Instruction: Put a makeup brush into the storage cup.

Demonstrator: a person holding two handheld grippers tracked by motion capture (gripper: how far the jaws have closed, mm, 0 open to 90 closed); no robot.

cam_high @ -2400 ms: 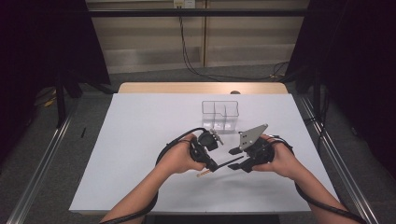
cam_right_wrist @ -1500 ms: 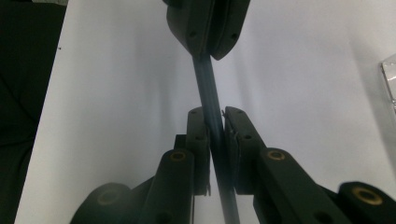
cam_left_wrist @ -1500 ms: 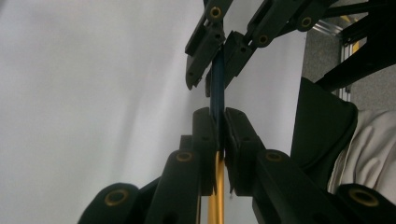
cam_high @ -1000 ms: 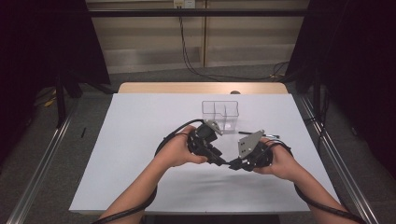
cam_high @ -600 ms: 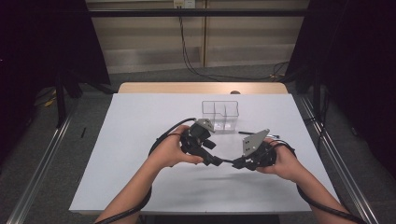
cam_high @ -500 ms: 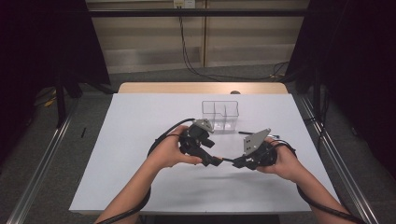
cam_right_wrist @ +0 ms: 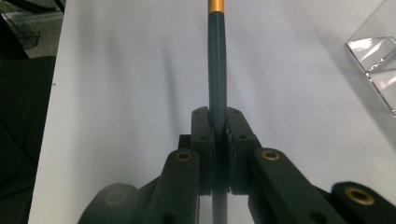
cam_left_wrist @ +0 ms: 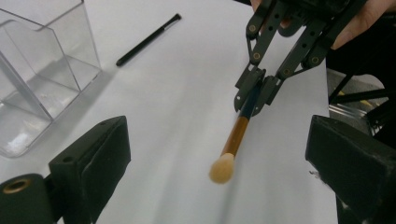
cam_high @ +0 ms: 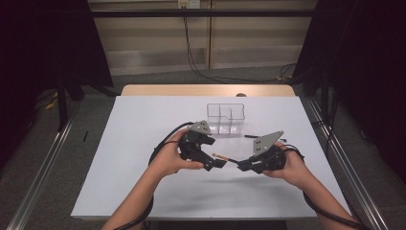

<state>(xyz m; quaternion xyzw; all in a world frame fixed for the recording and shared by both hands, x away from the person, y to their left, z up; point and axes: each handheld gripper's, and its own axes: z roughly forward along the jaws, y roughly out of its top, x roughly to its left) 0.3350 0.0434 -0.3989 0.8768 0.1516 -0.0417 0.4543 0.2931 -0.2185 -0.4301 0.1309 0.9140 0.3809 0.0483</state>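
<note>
My left gripper [cam_high: 216, 163] jaws spread, just been opening, nothing pinched; brush [cam_left_wrist: 236, 139] tip hangs between them, untouched. My right gripper [cam_high: 242, 166] clamped on brush's dark handle. Clear organizer [cam_high: 225, 118] just behind, small black brush [cam_left_wrist: 148, 39] beside it, I think. Open white table [cam_high: 134, 182] left, front edge near.

A clear plastic organizer [cam_high: 226, 118] with several open compartments stands upright on the white table [cam_high: 134, 143], beyond the tongs and between them, nearer the left pair. A thin black brush [cam_left_wrist: 148, 39] lies flat on the table surface just beside the organizer, beyond the right tongs. A black cable [cam_high: 191, 52] hangs against the far wall, well apart from both tongs.
</note>
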